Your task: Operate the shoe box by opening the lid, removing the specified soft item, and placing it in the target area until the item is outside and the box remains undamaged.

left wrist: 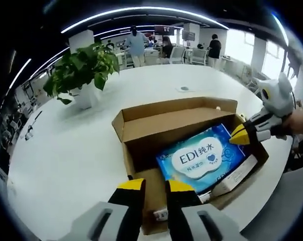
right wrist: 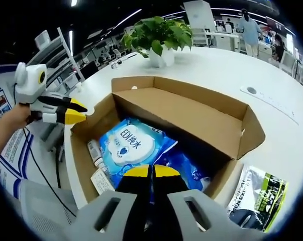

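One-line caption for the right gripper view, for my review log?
Right gripper, shut, poised over the blue wet-wipes pack in the open cardboard box; left gripper at the box's far corner.

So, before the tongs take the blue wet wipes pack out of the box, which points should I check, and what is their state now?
1. Box lid open: ok.
2. Wet wipes pack visible in box: ok.
3. Left tongs open for a grasp: not ok, shut.
4. Right tongs open: not ok, shut.
5. Pack free of the small items beside it: cannot tell.
6. Bare table for placing: ok.
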Demonstrator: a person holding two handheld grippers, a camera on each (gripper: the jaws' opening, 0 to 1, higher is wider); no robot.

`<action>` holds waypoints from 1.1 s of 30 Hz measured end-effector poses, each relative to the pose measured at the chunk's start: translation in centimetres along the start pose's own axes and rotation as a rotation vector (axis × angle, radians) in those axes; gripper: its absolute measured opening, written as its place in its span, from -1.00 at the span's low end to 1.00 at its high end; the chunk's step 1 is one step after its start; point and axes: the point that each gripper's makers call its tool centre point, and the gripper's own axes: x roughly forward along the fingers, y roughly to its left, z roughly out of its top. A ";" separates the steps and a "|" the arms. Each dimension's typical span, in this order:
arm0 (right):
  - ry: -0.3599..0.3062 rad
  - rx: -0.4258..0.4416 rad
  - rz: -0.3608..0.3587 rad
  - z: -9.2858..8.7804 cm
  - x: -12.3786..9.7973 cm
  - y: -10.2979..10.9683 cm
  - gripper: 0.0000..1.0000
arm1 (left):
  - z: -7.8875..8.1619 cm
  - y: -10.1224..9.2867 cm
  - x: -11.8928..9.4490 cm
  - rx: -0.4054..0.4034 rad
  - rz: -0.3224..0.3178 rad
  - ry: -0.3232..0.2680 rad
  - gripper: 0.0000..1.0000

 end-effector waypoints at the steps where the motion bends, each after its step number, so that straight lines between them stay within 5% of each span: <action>1: 0.002 -0.001 -0.001 0.0 0.1 -0.1 -1.00 | -0.1 -0.2 0.3 -0.002 -0.009 0.009 -0.66; 23: 0.046 -0.009 -0.013 -1.1 0.3 -0.8 -1.00 | -2.9 -2.1 5.4 -0.014 -0.106 0.184 -0.64; 33: 0.042 -0.006 -0.014 -1.2 0.3 -0.7 -1.00 | -2.9 -2.6 5.5 -0.020 -0.123 0.187 -0.95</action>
